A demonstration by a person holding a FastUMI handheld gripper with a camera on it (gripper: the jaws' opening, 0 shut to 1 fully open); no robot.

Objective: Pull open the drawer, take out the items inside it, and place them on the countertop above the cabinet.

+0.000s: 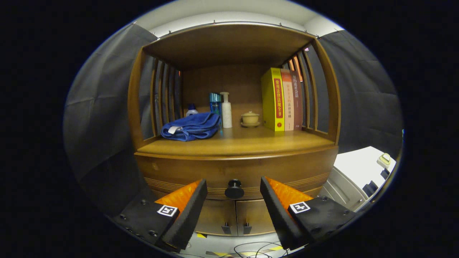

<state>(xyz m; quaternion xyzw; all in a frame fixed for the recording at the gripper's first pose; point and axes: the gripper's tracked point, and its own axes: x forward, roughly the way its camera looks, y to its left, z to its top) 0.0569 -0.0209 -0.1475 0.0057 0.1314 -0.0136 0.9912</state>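
A wooden cabinet's drawer [186,172] is closed, with a round black knob [234,189] at its middle. My gripper [233,186] is open, its two orange-and-black fingers [186,200] standing either side of the knob without touching it. The knob sits in the gap between the fingertips, a little beyond them. Above the drawer lies the wooden countertop [244,143]. The drawer's contents are hidden.
On the countertop lie a folded blue cloth [192,127], a blue bottle [215,103], a white pump bottle [226,111], a small lidded cup [250,118] and three upright books [281,99]. Two lower doors [235,216] sit under the drawer. A white appliance [362,172] stands right; cables lie on the floor.
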